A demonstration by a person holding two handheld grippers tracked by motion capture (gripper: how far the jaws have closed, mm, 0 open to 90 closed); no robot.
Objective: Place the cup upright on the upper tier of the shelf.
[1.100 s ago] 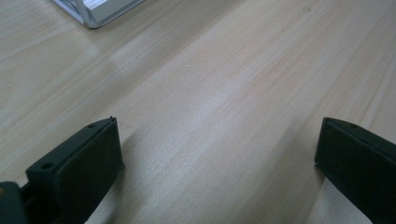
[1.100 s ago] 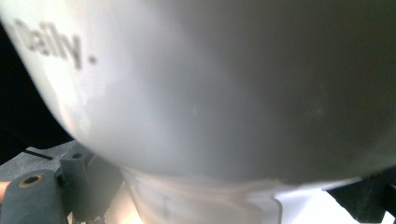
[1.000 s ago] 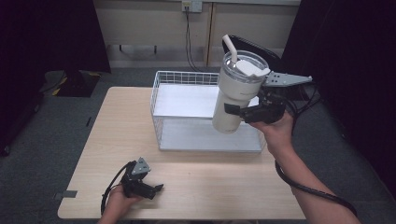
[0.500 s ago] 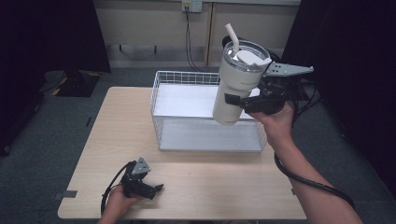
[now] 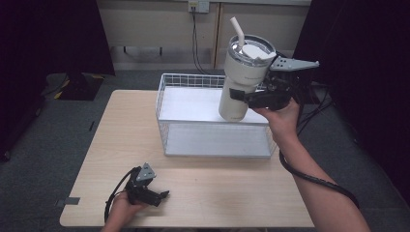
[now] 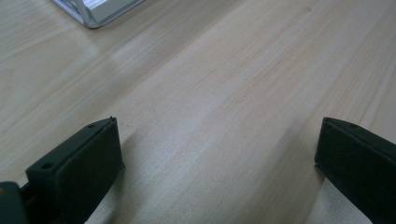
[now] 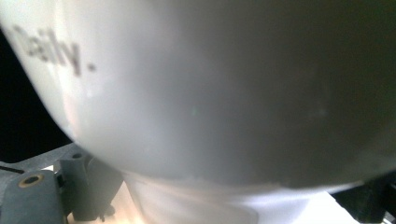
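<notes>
A cream tumbler (image 5: 240, 79) with a lid and a white straw hangs tilted in the air above the right part of a white wire basket (image 5: 167, 101). My right gripper (image 5: 244, 96) is shut on the tumbler's lower body; up close the tumbler's wall (image 7: 210, 84) sits between the jaws, with dark lettering at the upper left. My left gripper (image 5: 162, 195) rests on the table near the front left edge. Its jaws stand wide apart over bare wood (image 6: 210, 121), open and holding nothing.
The light wooden table (image 5: 121, 125) carries the basket at its back right; a corner of the basket (image 6: 100, 9) lies ahead of the left gripper. Cables trail from both grippers. Grey carpet and dark curtains surround the table.
The right gripper has lifted the tumbler higher and slightly farther back over the basket. The left gripper has stayed in place.
</notes>
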